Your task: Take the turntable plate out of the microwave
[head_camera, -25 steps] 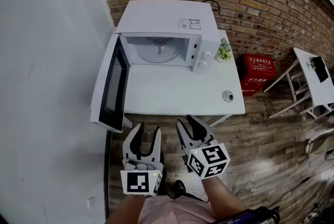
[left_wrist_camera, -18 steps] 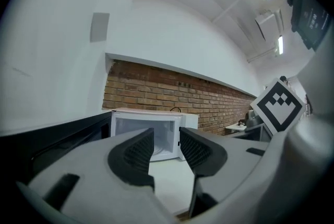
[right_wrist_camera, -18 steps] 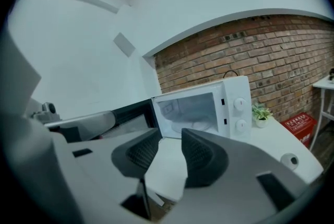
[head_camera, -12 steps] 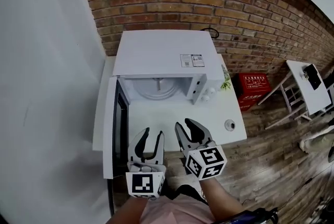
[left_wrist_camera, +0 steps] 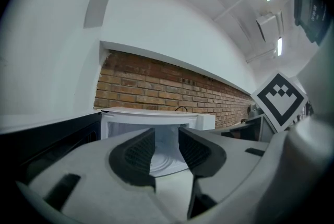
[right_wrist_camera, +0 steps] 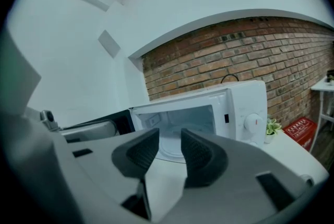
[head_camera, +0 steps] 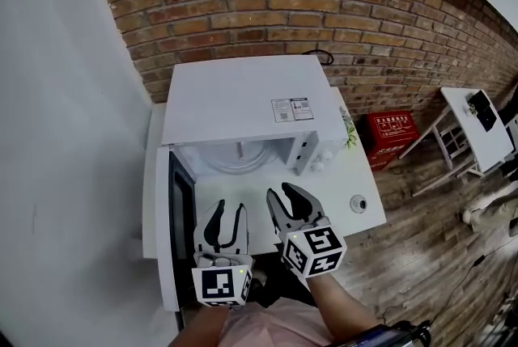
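A white microwave (head_camera: 243, 99) stands on a white table (head_camera: 344, 184) against a brick wall. Its dark-windowed door (head_camera: 171, 216) hangs open to the left. The pale turntable plate (head_camera: 241, 160) lies flat inside the cavity. It also shows between the jaws in the left gripper view (left_wrist_camera: 165, 162) and in the right gripper view (right_wrist_camera: 170, 152). My left gripper (head_camera: 229, 213) and right gripper (head_camera: 284, 196) are side by side over the table in front of the opening, short of the plate. Both are open with nothing between the jaws.
A small potted plant (head_camera: 350, 128) stands right of the microwave beside its knobs (head_camera: 320, 165). A small round object (head_camera: 358, 204) lies near the table's right front corner. A red box (head_camera: 392, 131) sits on the wooden floor, and another white table (head_camera: 477, 127) stands far right.
Both grippers have moved forward from in front of the table's edge to over the table, close to the microwave opening. The left jaws have narrowed a little.
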`<action>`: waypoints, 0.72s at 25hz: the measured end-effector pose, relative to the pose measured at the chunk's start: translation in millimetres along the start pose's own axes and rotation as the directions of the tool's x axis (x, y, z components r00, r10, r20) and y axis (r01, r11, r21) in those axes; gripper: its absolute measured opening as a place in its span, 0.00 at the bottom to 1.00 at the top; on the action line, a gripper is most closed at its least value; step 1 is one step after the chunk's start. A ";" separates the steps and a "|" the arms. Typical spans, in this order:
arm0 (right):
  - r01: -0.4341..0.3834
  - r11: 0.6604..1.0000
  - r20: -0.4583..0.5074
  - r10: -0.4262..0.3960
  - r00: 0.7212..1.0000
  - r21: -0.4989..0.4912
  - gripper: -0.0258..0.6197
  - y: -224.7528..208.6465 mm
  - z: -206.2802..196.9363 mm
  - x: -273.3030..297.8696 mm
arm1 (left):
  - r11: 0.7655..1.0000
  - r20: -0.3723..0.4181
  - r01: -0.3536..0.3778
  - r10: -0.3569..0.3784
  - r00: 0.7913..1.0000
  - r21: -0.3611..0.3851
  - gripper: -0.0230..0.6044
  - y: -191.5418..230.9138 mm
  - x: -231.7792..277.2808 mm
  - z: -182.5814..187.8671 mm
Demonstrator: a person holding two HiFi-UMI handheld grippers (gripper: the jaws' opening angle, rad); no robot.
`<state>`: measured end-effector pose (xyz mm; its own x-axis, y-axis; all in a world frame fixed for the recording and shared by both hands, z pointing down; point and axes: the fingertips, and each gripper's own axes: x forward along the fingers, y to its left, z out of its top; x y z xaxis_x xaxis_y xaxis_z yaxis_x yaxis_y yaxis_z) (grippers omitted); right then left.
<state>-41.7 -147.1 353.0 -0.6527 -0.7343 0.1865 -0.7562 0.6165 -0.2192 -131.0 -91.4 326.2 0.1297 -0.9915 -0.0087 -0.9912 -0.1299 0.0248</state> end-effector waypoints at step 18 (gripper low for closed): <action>-0.038 0.975 -0.232 0.090 0.969 0.218 0.25 -50.3 -92.6 99.2 | 0.996 -0.136 -0.087 0.084 0.987 -0.015 0.26 29.9 73.3 -67.3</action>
<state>-72.7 -224.6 471.1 -0.7109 -0.5897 0.3832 -0.7024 0.5675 -0.4297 -149.3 -168.3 393.6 0.0478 -0.9905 0.1292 -0.9983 -0.0429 0.0406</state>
